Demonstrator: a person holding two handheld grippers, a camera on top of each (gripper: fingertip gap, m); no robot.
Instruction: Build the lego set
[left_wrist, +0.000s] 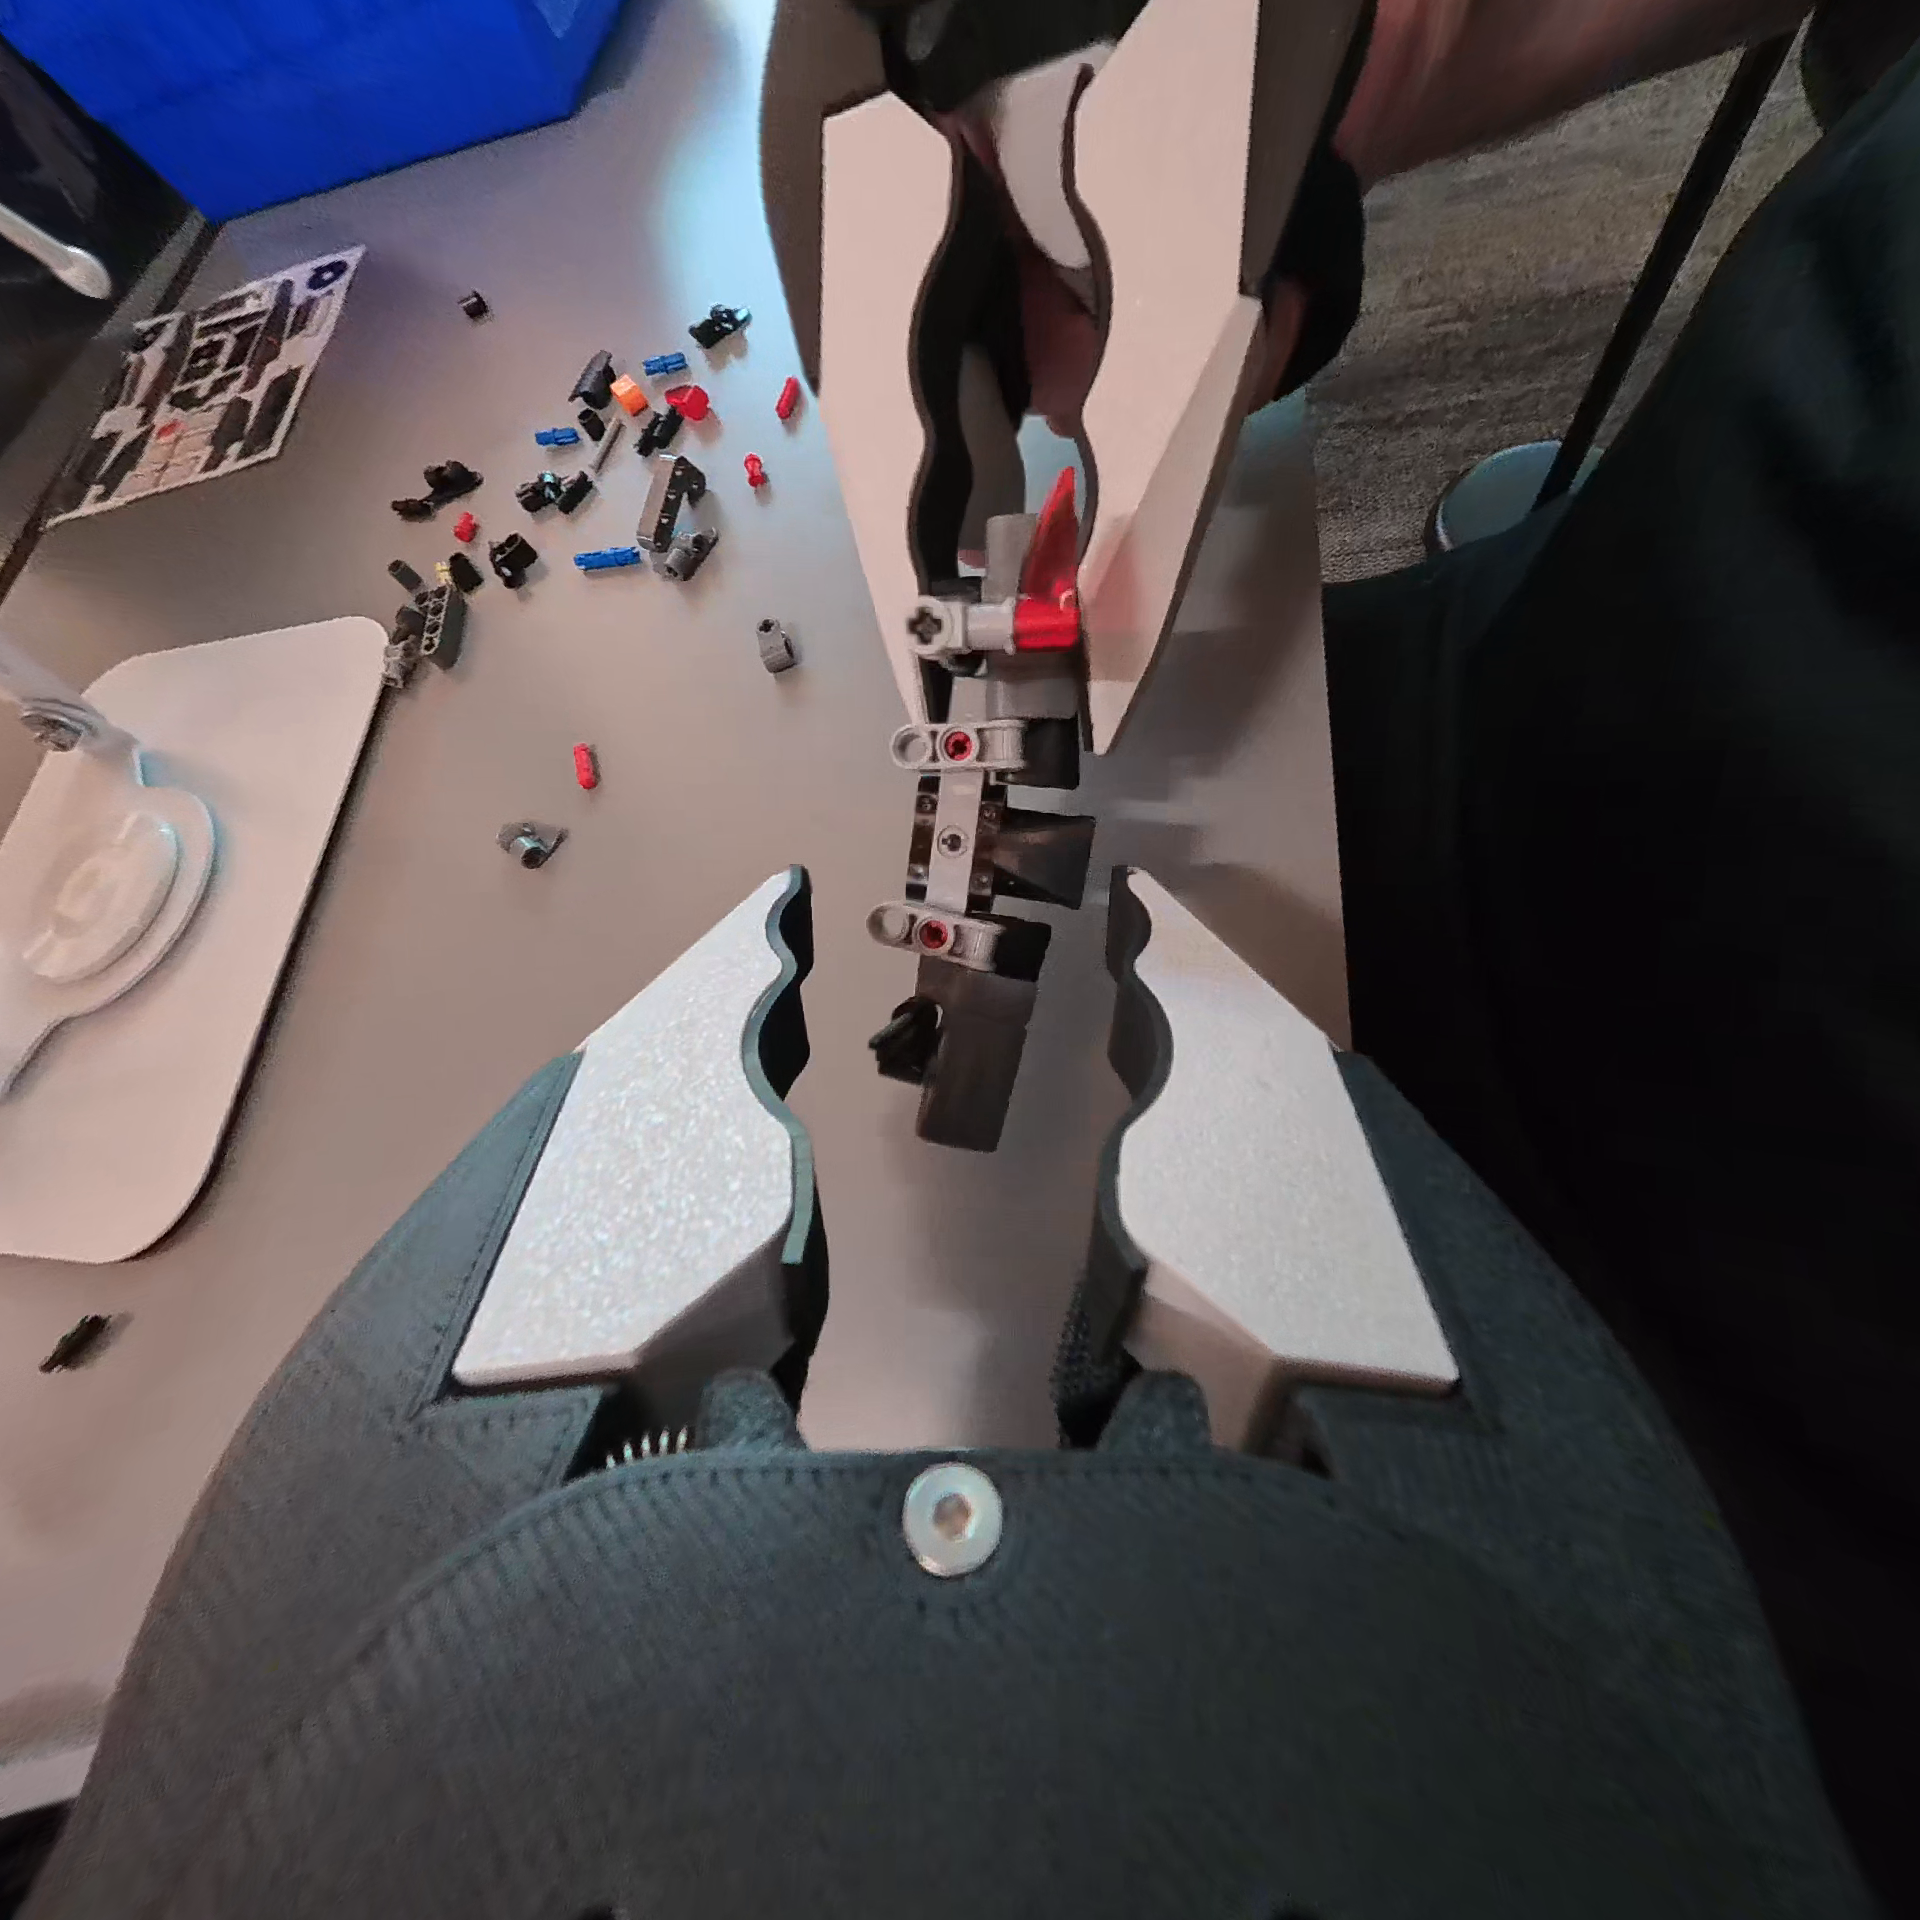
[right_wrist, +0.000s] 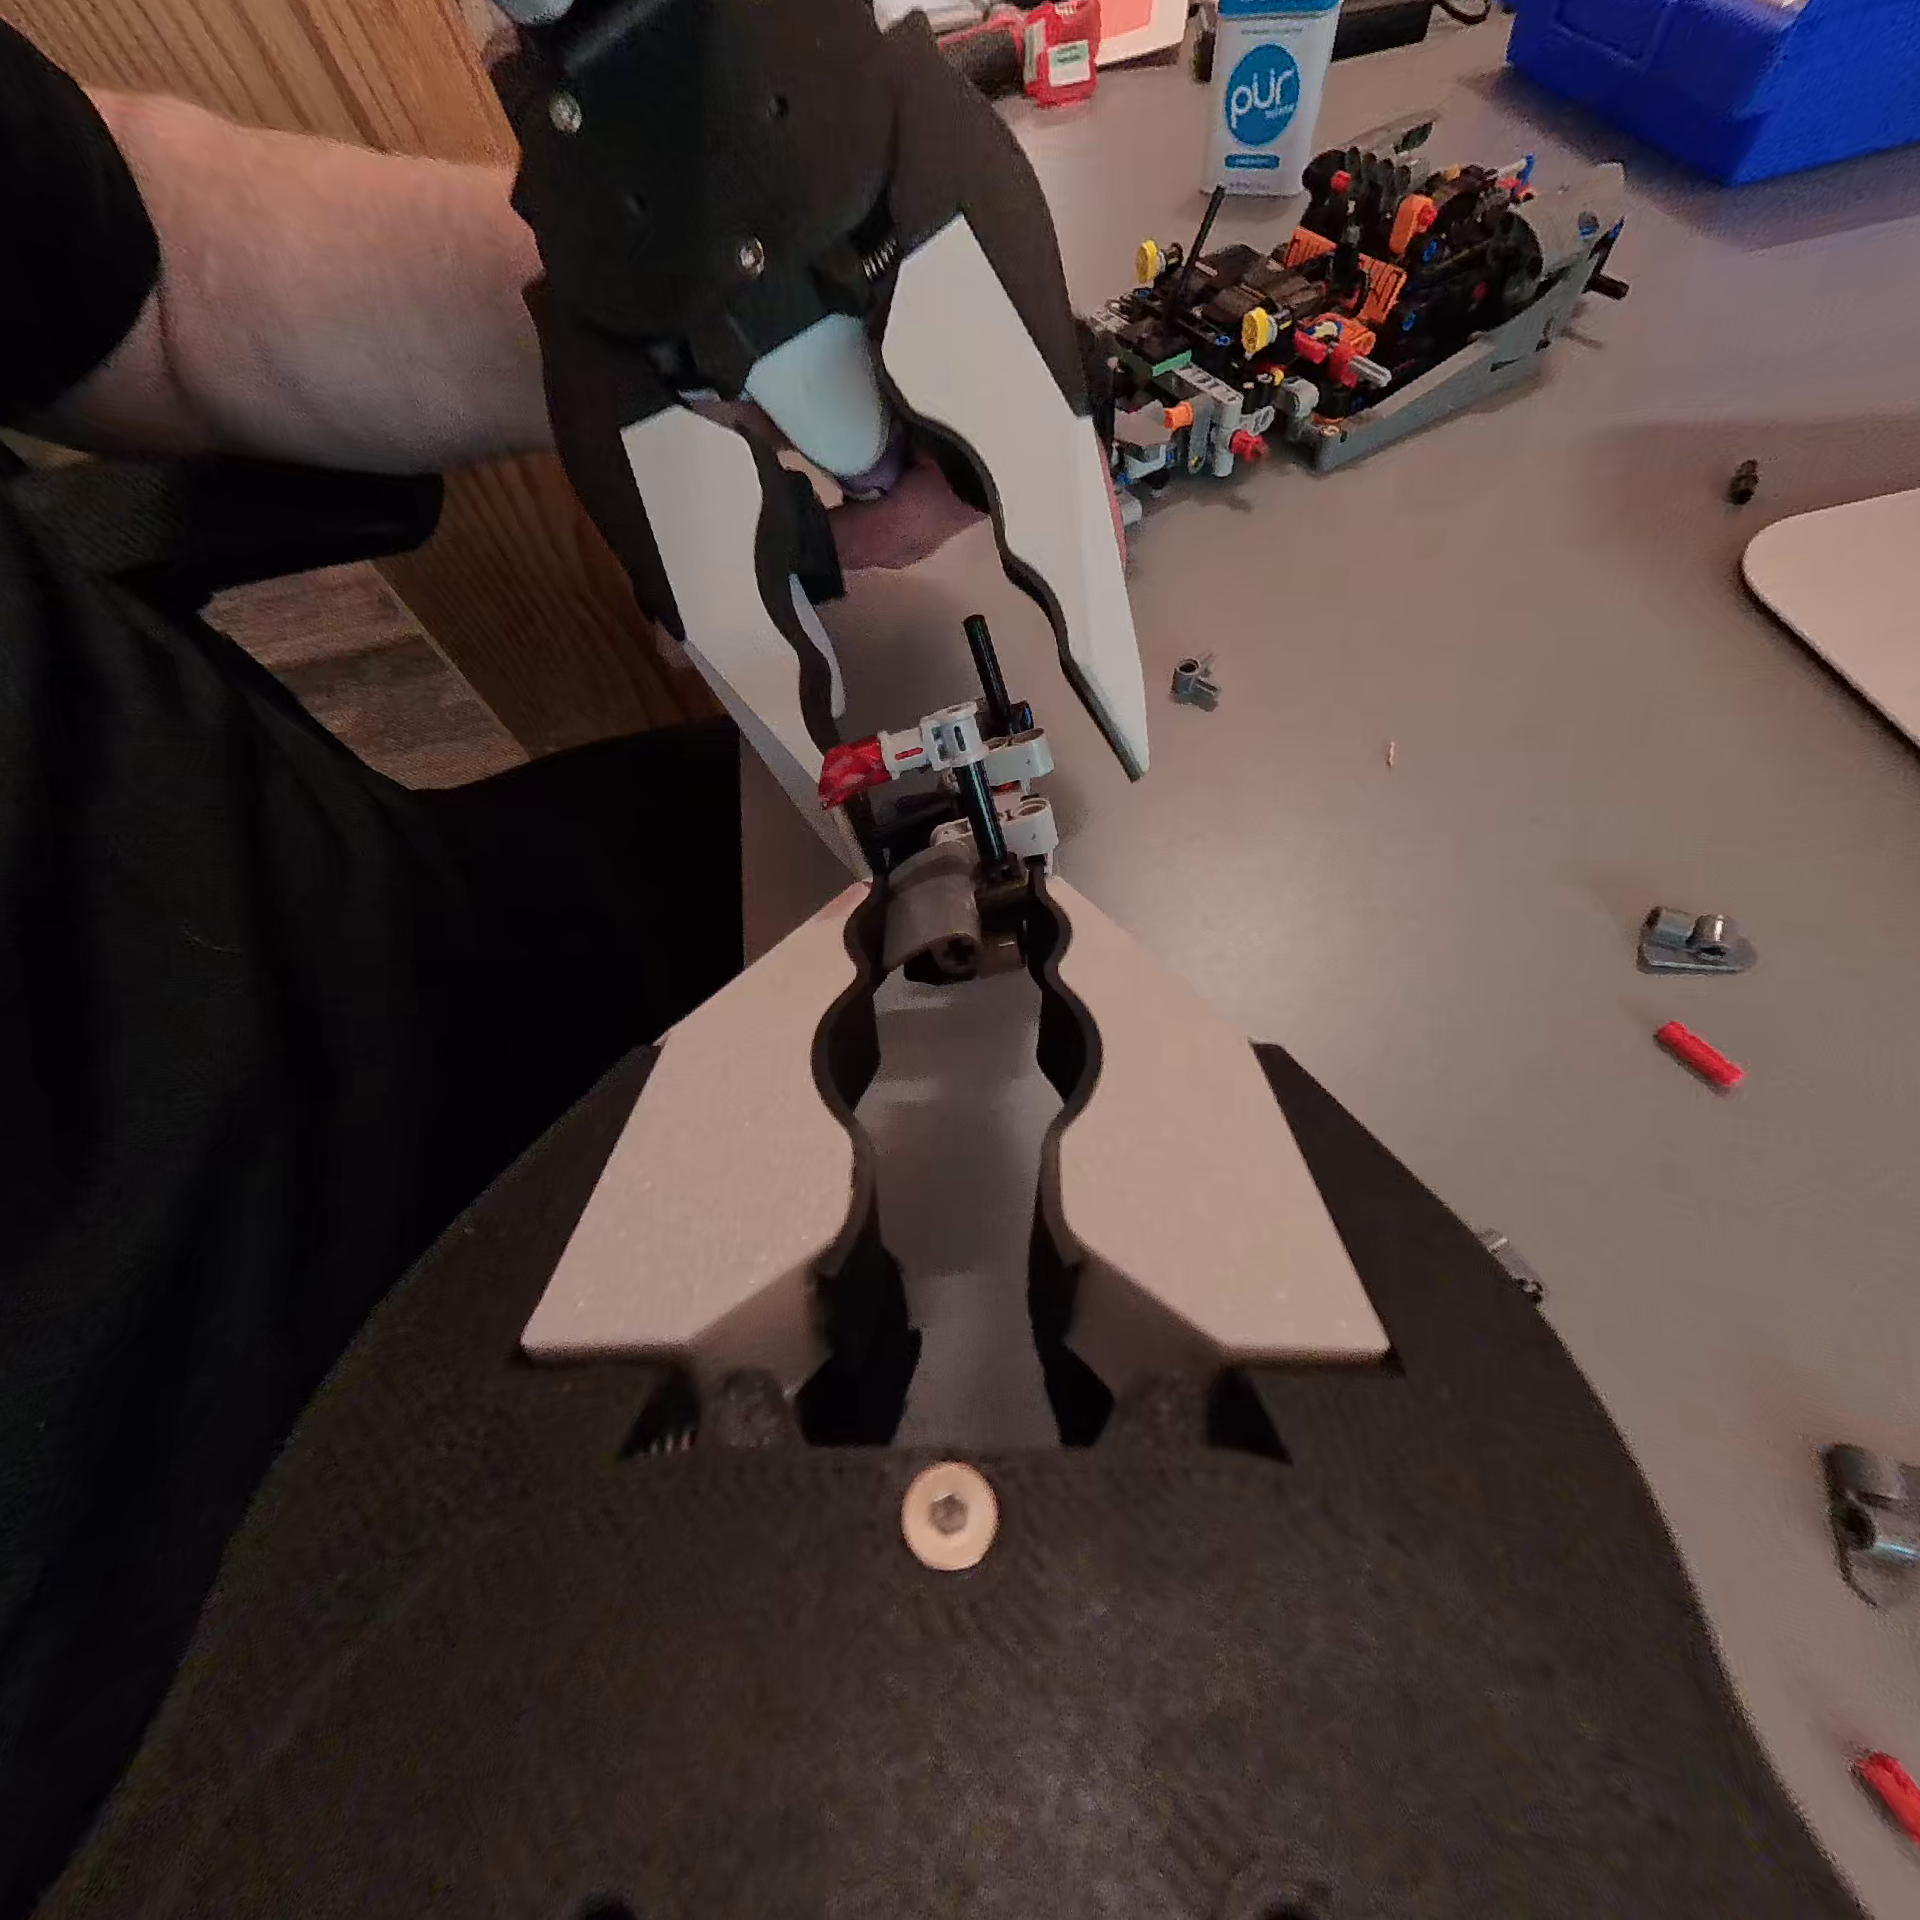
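Note:
A long grey and black Technic sub-assembly (left_wrist: 956, 852) with red pins and a red pointed piece hangs above the grey table. My right gripper (right_wrist: 956, 904) is shut on its near end, on a grey connector. In the left wrist view the right gripper (left_wrist: 1003, 707) comes down from the top and grips the end with the red piece. My left gripper (left_wrist: 961, 894) is open, with its fingers on either side of the sub-assembly's other end and not touching it. It also shows in the right wrist view (right_wrist: 997, 810), open around the far end of the sub-assembly (right_wrist: 966, 790).
Loose small pieces (left_wrist: 582, 488) lie scattered on the table (left_wrist: 644, 935), beside a sticker sheet (left_wrist: 208, 384), a white pad (left_wrist: 208, 935) and a blue bin (left_wrist: 312, 94). A part-built car chassis (right_wrist: 1351, 322) and a white container (right_wrist: 1262, 94) stand at the back. The table edge is close on the person's side. Both grippers' tips are close together, under 4 cm apart.

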